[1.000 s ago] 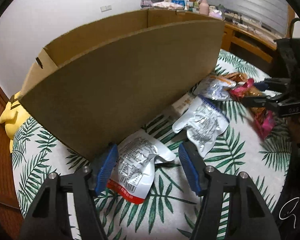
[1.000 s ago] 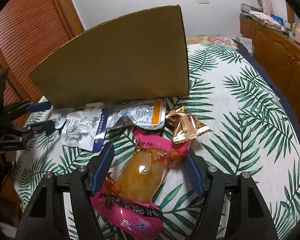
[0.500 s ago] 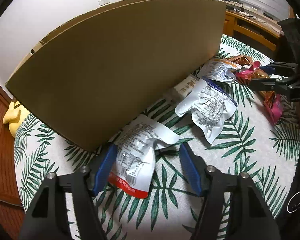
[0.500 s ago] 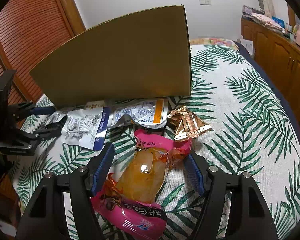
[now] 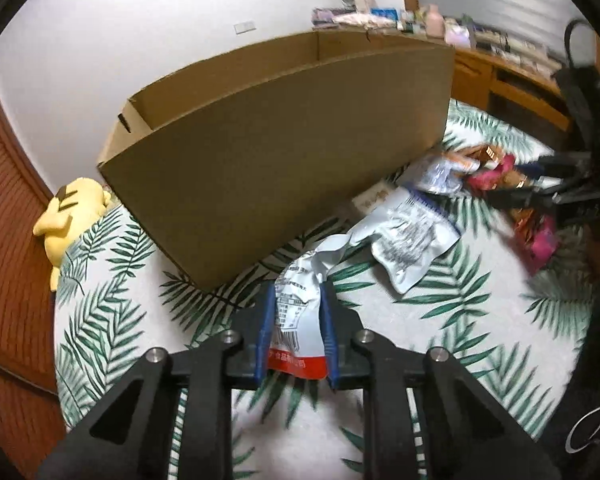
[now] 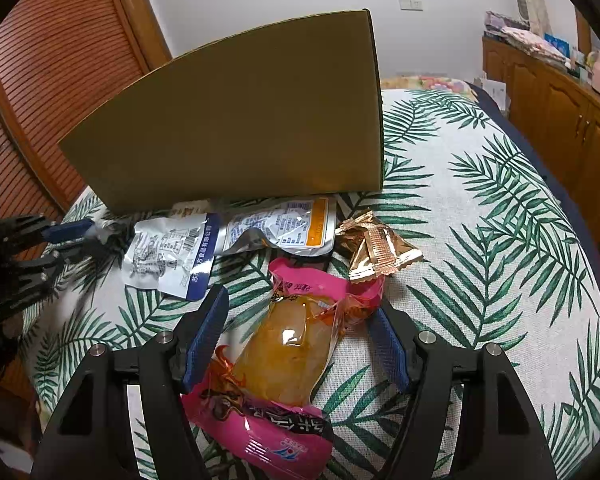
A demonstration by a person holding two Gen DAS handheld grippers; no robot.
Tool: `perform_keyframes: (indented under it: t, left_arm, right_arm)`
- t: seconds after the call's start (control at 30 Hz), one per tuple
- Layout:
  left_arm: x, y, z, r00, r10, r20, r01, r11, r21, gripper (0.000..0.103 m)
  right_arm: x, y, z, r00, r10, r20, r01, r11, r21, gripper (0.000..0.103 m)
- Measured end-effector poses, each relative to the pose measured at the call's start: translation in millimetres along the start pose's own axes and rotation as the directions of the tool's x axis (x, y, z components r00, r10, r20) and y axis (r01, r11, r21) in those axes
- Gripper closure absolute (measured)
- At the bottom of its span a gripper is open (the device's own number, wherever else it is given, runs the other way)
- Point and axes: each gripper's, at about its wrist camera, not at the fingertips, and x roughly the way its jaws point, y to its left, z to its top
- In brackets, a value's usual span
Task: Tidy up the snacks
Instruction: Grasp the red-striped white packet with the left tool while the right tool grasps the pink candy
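My left gripper (image 5: 295, 334) is shut on a silver snack packet with a red end (image 5: 298, 312) and holds it just above the cloth, near the front wall of a large open cardboard box (image 5: 284, 168). My right gripper (image 6: 298, 334) is open, its jaws either side of a pink packet with a yellow snack inside (image 6: 296, 356) that lies on the cloth. The left gripper also shows at the far left of the right wrist view (image 6: 66, 238). The box (image 6: 244, 120) stands behind the packets.
On the leaf-print cloth (image 6: 480, 220) lie a silver-and-blue packet (image 6: 168, 256), a silver-and-orange packet (image 6: 284, 226) and a gold wrapper (image 6: 374, 248). A yellow plush toy (image 5: 70, 216) lies at the table's left edge. Wooden cabinets (image 6: 556, 108) stand on the right.
My left gripper has closed on the silver packet with the red end and lifted it a little. My right gripper has stayed open around the pink packet.
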Motion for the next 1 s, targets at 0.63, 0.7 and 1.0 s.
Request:
perform_keyframes:
  t: [0.63, 0.7, 1.0]
  left_arm:
    - [-46, -15, 3, 0.991, -0.012, 0.134, 0.027, 0.993, -0.115, 0.083]
    - [-51, -18, 6, 0.989, -0.013, 0.150, 0.032, 0.992, -0.125, 0.083]
    - [-64, -36, 12, 0.981, -0.029, 0.191, 0.052, 0.992, -0.115, 0.083]
  right_arm:
    - [6, 19, 0, 0.999, -0.047, -0.020, 0.045, 0.996, -0.077, 0.032]
    - [6, 20, -1, 0.998, -0.052, -0.021, 0.050, 0.995, -0.083, 0.035]
    - [-15, 17, -8, 1.000, -0.024, 0.003, 0.024, 0.997, -0.068, 0.063]
